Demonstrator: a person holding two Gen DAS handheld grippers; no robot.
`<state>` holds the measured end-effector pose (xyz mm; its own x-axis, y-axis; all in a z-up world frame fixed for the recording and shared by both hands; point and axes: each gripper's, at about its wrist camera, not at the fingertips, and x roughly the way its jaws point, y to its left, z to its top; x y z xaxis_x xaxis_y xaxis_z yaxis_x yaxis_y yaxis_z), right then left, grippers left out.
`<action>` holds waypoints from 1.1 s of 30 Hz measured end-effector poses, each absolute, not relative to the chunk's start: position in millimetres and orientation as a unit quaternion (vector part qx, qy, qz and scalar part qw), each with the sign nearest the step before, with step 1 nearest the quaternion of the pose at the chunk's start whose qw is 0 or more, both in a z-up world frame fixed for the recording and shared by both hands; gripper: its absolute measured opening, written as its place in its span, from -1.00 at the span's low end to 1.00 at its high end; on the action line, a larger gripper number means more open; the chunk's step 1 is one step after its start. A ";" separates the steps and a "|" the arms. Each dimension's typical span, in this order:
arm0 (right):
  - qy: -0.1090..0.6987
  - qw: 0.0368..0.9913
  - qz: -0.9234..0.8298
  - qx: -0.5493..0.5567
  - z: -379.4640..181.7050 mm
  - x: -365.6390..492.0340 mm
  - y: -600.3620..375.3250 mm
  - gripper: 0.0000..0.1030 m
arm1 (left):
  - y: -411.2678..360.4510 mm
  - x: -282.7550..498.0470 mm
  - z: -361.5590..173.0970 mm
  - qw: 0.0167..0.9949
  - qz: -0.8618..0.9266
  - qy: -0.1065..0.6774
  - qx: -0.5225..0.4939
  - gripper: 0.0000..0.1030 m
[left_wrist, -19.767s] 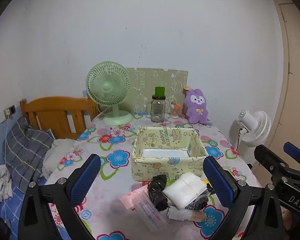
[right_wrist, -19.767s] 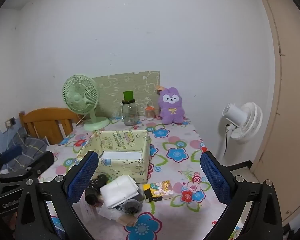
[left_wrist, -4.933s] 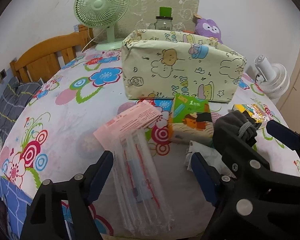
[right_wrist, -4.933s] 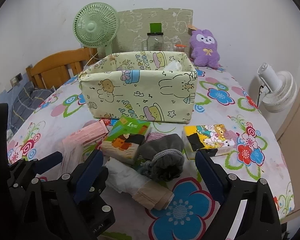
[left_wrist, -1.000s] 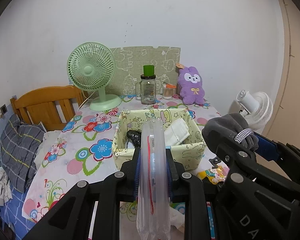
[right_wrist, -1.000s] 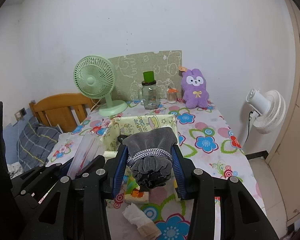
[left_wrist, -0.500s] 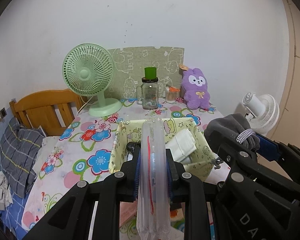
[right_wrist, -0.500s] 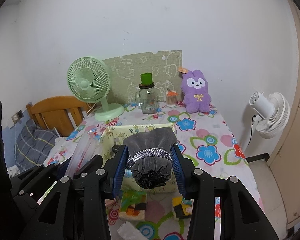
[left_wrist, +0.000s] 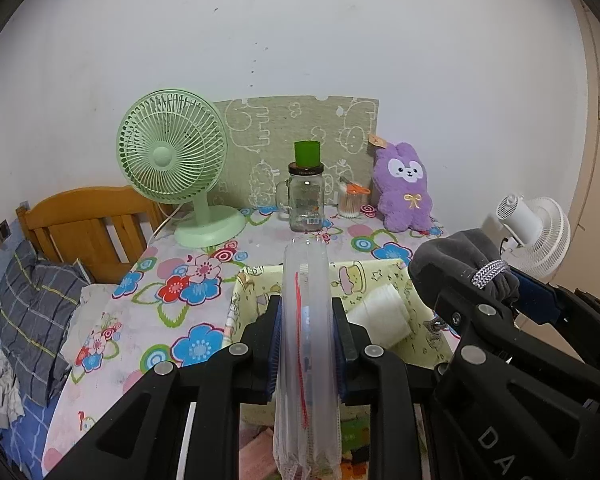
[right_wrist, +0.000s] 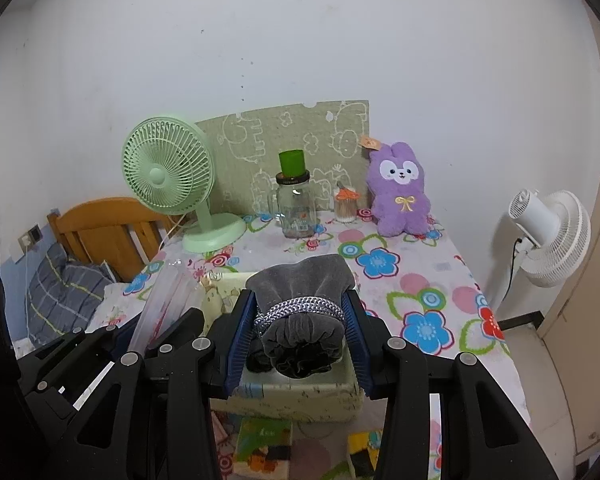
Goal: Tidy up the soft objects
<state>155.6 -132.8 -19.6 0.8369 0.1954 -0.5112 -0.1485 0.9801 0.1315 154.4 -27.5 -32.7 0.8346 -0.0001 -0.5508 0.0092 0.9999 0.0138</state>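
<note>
My left gripper [left_wrist: 306,344] is shut on a clear plastic packet [left_wrist: 306,360] with a red strip, held upright above the yellow cartoon-print fabric box [left_wrist: 384,276]. My right gripper [right_wrist: 298,328] is shut on a rolled grey cloth with a silver band [right_wrist: 300,312], held over the same box [right_wrist: 300,394]. The grey roll also shows at the right of the left wrist view [left_wrist: 460,264]. The packet shows in the right wrist view [right_wrist: 164,300]. A white folded cloth [left_wrist: 380,316] lies inside the box.
A green fan [left_wrist: 172,160], a glass jar with a green lid [left_wrist: 306,196], a small jar [left_wrist: 350,200] and a purple plush [left_wrist: 406,188] stand at the back of the flowered table [left_wrist: 148,320]. A green packet [right_wrist: 262,446] and a yellow packet [right_wrist: 362,446] lie before the box. A white fan [right_wrist: 548,232] stands right.
Both grippers have moved forward and closer over the box with their loads still held. The box now sits right under the fingers.
</note>
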 end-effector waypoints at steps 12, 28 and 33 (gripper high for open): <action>0.291 0.951 0.091 0.051 -32.0 196.4 -123.2 -0.08 | -19.0 191.0 -47.3 0.953 0.005 0.304 0.001 -0.57; 0.326 0.938 0.103 0.053 -68.6 239.4 -113.0 -0.08 | -9.8 225.3 -80.0 0.937 0.007 0.350 0.005 0.02; 0.334 0.934 0.116 0.055 -76.3 249.2 -107.4 -0.08 | -6.5 227.6 -84.0 0.936 -0.011 0.351 -0.001 0.40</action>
<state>249.2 -107.4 -76.3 0.7506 0.2530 -0.6103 -0.1799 0.9671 0.1796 227.6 -6.5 -84.0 0.7530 -0.0216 -0.6577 0.0204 0.9997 -0.0094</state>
